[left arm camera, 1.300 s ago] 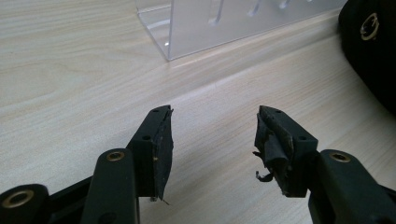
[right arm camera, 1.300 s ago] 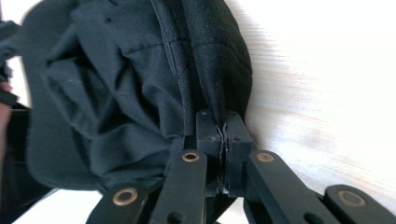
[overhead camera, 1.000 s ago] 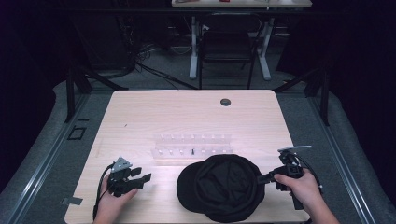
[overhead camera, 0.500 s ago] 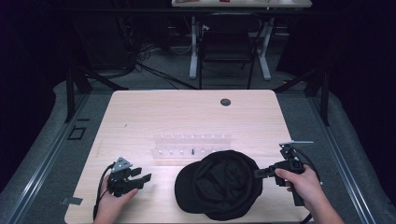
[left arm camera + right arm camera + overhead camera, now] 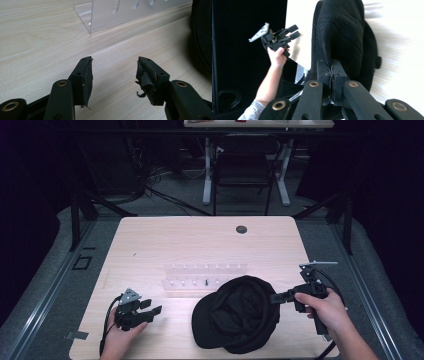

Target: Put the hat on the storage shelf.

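The left tool (image 5: 150, 309) sits low at the near left, held in a hand (image 5: 120, 337), jaws parted. The right tool (image 5: 277, 297), gripped by the right hand (image 5: 322, 307), has its jaws pressed together.

A pale wooden surface (image 5: 150, 245) seen from above. A black cap (image 5: 237, 315) lies near its front edge. The right claw (image 5: 274, 297) touches the cap's right side, seemingly gripping it. The left claw (image 5: 154, 308) rests well apart, beside a clear rack (image 5: 205, 275).
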Demonstrator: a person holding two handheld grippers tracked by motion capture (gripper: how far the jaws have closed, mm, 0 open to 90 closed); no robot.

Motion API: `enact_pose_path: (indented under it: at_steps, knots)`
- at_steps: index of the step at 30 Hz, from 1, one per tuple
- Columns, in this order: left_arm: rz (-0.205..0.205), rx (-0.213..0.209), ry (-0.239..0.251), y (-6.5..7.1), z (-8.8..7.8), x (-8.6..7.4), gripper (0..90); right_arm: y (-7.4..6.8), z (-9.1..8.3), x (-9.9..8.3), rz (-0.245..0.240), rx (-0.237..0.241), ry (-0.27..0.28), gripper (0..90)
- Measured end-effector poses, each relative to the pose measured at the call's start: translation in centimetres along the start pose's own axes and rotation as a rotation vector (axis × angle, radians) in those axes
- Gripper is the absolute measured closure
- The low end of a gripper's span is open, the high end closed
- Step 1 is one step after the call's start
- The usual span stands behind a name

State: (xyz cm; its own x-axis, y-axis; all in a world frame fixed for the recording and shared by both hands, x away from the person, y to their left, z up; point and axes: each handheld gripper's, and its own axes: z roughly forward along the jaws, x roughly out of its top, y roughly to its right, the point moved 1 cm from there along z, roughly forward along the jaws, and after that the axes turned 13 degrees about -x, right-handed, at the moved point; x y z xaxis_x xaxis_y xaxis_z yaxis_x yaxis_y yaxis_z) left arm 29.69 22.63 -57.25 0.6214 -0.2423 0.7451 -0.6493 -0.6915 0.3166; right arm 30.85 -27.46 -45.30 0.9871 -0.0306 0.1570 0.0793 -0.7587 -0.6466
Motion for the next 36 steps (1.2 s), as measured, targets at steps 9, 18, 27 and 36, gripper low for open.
enact_pose_path:
  at_steps: [9, 18, 27, 36]
  knots:
    - [-0.002, -0.001, -0.005, 0.0, 0.1, 0.0, 46.6, -2.4, -1.8, 0.5, -0.036, 0.026, 0.006, 88.3]
    - [-0.004, -0.001, -0.004, 0.0, 0.0, 0.0, 46.6, -3.8, -3.4, 0.7, -0.062, 0.06, 0.035, 88.4]
    - [-0.001, -0.001, -0.007, 0.0, 0.1, 0.0, 46.6, -4.3, -5.1, 0.7, -0.066, 0.081, 0.088, 88.4]
    - [0.001, 0.001, -0.007, 0.0, 0.1, -0.1, 46.5, -4.6, -6.7, 1.0, -0.08, 0.082, 0.143, 88.4]
